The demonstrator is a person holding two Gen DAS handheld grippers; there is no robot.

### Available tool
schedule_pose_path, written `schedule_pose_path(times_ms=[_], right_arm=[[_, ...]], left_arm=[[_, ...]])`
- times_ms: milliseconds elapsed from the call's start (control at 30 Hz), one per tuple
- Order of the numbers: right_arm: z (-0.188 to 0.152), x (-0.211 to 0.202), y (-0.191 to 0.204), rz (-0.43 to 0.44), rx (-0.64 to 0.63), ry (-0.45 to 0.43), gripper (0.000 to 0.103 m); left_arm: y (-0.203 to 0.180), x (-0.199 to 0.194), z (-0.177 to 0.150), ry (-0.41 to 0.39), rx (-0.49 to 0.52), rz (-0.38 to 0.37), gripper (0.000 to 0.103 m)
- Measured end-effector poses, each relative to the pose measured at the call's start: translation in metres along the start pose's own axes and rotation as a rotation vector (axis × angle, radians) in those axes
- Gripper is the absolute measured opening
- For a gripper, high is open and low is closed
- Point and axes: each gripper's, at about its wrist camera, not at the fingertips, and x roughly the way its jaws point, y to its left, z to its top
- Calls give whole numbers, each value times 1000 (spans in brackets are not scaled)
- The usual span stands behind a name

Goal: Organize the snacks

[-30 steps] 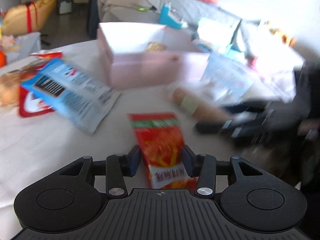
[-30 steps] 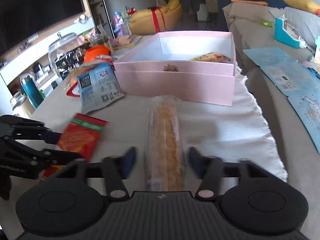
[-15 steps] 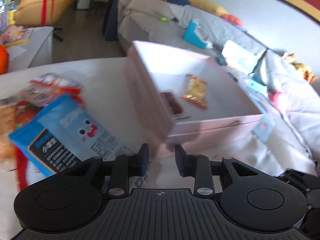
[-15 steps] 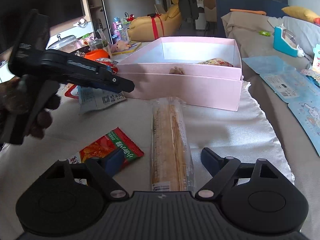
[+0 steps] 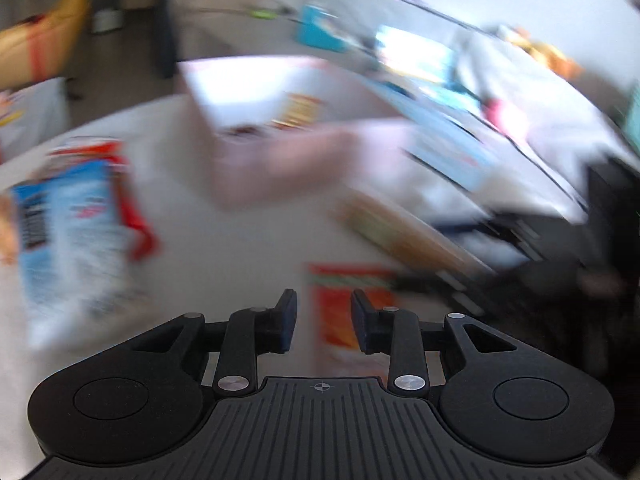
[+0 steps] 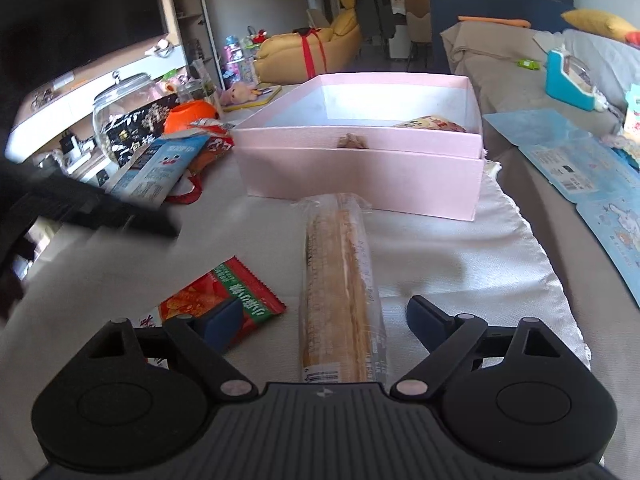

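A pink box (image 6: 360, 160) stands on the table with a yellow snack pack (image 6: 430, 124) inside. A long wrapped biscuit roll (image 6: 342, 292) lies before it, between the spread fingers of my right gripper (image 6: 324, 320), which is open and does not grip it. A red snack packet (image 6: 224, 300) lies left of the roll, by the right gripper's left finger. The left wrist view is blurred: my left gripper (image 5: 323, 320) is open above the red packet (image 5: 344, 312), which lies on the table. The left gripper also shows in the right wrist view (image 6: 120, 216).
A blue snack bag (image 6: 160, 168) and a red bag (image 6: 208, 148) lie left of the box, with an orange bowl (image 6: 190, 114) and a glass jar (image 6: 120, 108) behind. Blue printed sheets (image 6: 580, 168) lie on the grey sofa at right.
My left gripper released the red packet, swung up toward the pink box, and now comes back down over the packet. My right gripper opened wider around the biscuit roll.
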Motion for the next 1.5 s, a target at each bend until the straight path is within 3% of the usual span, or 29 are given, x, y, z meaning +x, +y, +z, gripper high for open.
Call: schedule_pose_path(times_ms=[133, 267, 433, 567, 700, 867, 933, 1033, 1200, 1333, 1500], right_arm=[[1, -2, -7, 9, 53, -10, 90], [1, -2, -8, 13, 67, -14, 90], [1, -1, -9, 8, 73, -18, 90], [0, -2, -14, 15, 101, -26, 90], [0, -3, -15, 21, 109, -29, 90], [0, -3, -14, 19, 102, -27, 91], [0, -2, -13, 19, 101, -27, 92], [0, -2, -12, 17, 96, -25, 93], [0, -1, -11, 18, 94, -25, 93], [0, -1, -11, 23, 94, -25, 94], [1, 0, -11, 25, 91, -24, 96]], left_arm=[[-42, 9, -14, 70, 133, 49, 35], [-62, 15, -27, 42, 253, 138, 41], [-65, 27, -23, 29, 297, 239, 44], [-45, 28, -16, 34, 237, 339, 46], [-28, 25, -10, 33, 160, 352, 45], [-27, 26, -7, 30, 105, 260, 75], [-29, 27, -8, 29, 111, 242, 80], [-26, 26, -8, 19, 95, 249, 80], [-3, 24, -8, 4, 17, 351, 77], [14, 23, -12, 3, -65, 332, 80], [9, 22, -10, 19, -83, 298, 77]])
